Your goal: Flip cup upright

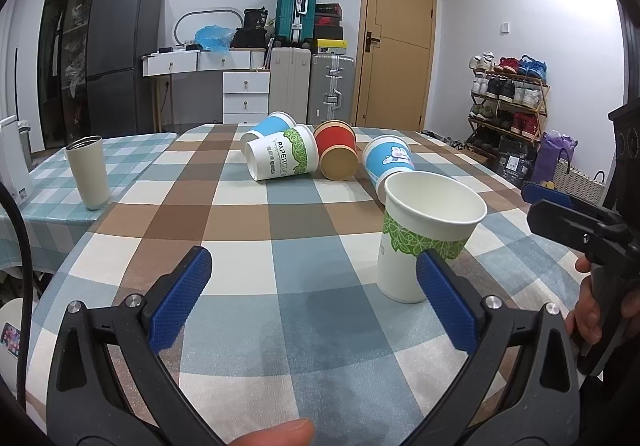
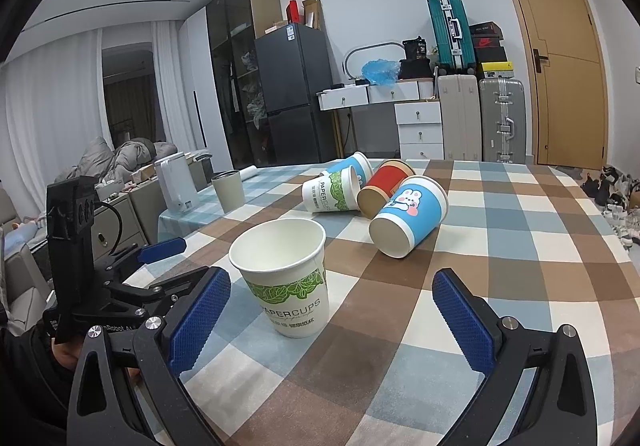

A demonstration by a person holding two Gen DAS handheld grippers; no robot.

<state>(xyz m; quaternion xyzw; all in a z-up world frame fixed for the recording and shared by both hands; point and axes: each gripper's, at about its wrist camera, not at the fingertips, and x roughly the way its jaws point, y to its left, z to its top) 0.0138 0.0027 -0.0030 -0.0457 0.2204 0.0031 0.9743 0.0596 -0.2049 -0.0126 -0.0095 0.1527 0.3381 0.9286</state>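
Green-leaf cup (image 2: pixel 286 278): upright on table (image 2: pixel 520 246), mouth up.
Other cups: four lying on sides behind.
Left tool (image 1: pixel 314 300): released, empty.
Right tool (image 2: pixel 332 320): released, empty.

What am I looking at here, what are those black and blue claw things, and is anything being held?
Those are two hand-held grippers, each squeezed by a person, with a wide-angle camera looking forward along its two blue-padded fingers. One picture comes from the left gripper, the other from the right gripper. Both are open and hold nothing.

They hover over a checked tablecloth. One white paper cup with a green leaf band stands upright, mouth up, nearest the grippers. Four more paper cups lie on their sides behind it: a blue cup with a cartoon rabbit, a red cup, a second white leaf-band cup and a plain blue cup. A cream tumbler stands off to the left.
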